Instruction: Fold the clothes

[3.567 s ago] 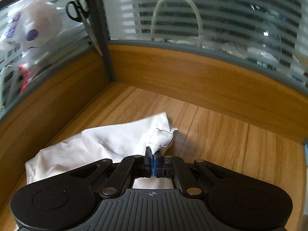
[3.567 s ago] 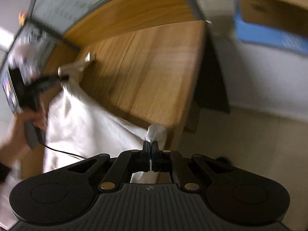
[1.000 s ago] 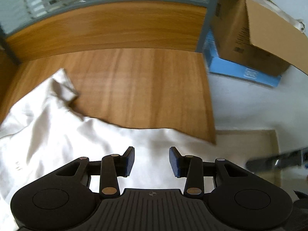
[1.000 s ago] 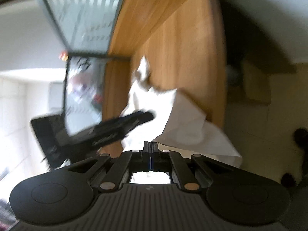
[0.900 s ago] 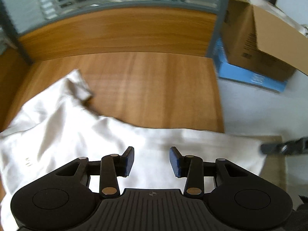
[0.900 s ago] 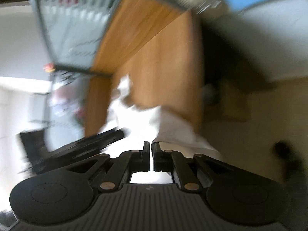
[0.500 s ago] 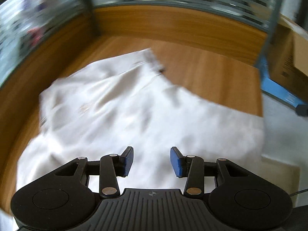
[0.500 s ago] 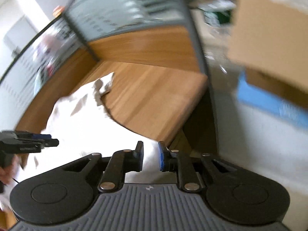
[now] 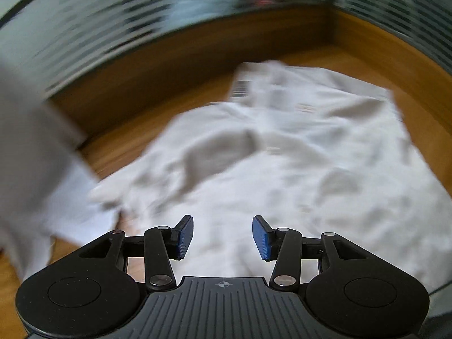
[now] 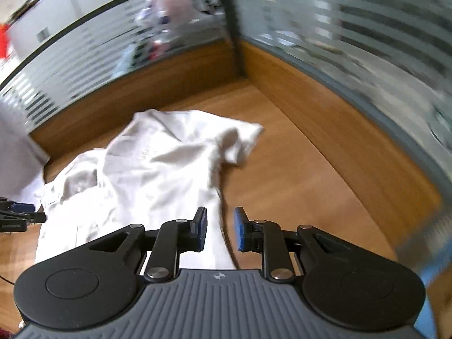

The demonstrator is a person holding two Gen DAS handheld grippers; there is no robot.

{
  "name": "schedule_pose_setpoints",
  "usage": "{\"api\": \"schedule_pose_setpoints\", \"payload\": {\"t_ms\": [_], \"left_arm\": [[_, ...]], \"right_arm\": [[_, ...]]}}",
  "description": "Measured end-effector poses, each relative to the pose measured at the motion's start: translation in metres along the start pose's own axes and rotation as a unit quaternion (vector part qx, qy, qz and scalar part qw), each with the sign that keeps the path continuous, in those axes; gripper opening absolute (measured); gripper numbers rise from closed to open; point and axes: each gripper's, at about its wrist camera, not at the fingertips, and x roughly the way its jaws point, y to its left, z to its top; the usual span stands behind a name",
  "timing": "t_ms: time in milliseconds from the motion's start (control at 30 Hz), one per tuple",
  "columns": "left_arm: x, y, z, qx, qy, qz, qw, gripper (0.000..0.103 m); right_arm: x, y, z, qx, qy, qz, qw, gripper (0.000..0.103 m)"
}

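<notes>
One white garment [image 9: 282, 163] lay crumpled on the worktop [image 10: 296, 175], reaching from near its back corner toward its front edge. There was one worktop, of wood, walled by two wooden panels that met at that corner, each topped by one striped glass screen. Two tongs were counted: the left tongs [image 9: 223, 237] and the right tongs [image 10: 220, 228], each with two blue pads, both pairs opening with nothing gripped between them.

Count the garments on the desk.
1: a single white garment, rumpled and spread over the wooden desk near its back corner. Anything beneath it would be hidden.
</notes>
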Motion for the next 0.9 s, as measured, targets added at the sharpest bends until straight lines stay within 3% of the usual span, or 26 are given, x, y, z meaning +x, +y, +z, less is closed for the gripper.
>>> {"api": "schedule_pose_setpoints", "payload": {"t_ms": [200,367,567,900], "left_arm": [[-0.003,0.055,0.002,-0.091,0.009,0.066,0.9936,0.053],[0.004,0.087,0.020,-0.134,0.007,0.082,0.9876,0.054],[0.044,0.103,0.056,-0.157,0.011,0.045,0.9864,0.054],[0.140,0.092,0.115,-0.143,0.025,-0.039,0.9886,0.064]], "right_arm": [[0.059,0.015,0.079,-0.078,0.029,0.053,0.995,0.028],[0.113,0.039,0.138,-0.127,0.044,0.084,0.987,0.029],[0.177,0.079,0.189,-0.144,0.059,0.120,0.980,0.029],[0.270,0.154,0.211,-0.184,0.107,0.174,0.962,0.031]]}}
